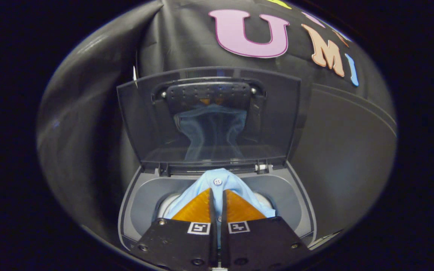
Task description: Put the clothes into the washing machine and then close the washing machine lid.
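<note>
Shirt [220, 184], light blue with a white button, is pinched between the tool's [217, 192] pressed-together fingers above the washing machine [141, 199] opening; its lid [138, 124] stands upright.

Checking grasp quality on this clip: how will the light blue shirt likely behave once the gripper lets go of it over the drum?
The light blue shirt looks floppy: it drapes in folds around the gripper, shut on it. It would probably slump into the washing machine opening below, not bounce. A trailing fold might catch on the rim, under the upright lid.
</note>
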Motion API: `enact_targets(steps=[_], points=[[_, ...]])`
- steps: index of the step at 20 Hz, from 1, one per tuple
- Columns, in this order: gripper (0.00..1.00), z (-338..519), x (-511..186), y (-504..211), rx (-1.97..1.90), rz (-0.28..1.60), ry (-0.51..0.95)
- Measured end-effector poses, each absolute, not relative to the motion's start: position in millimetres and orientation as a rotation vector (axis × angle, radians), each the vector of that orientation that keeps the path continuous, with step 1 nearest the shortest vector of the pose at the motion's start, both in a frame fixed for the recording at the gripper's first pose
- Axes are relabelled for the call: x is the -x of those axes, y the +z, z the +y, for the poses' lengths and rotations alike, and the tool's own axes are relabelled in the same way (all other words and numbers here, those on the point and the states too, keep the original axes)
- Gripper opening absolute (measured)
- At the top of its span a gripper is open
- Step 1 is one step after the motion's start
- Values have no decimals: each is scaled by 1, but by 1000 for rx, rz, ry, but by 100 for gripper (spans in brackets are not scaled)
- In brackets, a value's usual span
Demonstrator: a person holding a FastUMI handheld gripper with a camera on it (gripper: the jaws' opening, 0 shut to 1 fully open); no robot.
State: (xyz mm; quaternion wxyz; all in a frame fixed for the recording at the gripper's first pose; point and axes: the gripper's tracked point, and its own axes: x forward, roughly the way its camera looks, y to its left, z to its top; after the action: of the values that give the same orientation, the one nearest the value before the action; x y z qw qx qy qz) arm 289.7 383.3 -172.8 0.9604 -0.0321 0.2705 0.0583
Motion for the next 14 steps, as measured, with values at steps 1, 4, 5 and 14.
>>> enact_targets(steps=[1,4,5,14], points=[[3,383,-290,-182,68,563,119],[4,382,-285,-209,96,626,129],[4,382,-284,-217,104,651,133],[11,371,-273,-260,159,773,125]])
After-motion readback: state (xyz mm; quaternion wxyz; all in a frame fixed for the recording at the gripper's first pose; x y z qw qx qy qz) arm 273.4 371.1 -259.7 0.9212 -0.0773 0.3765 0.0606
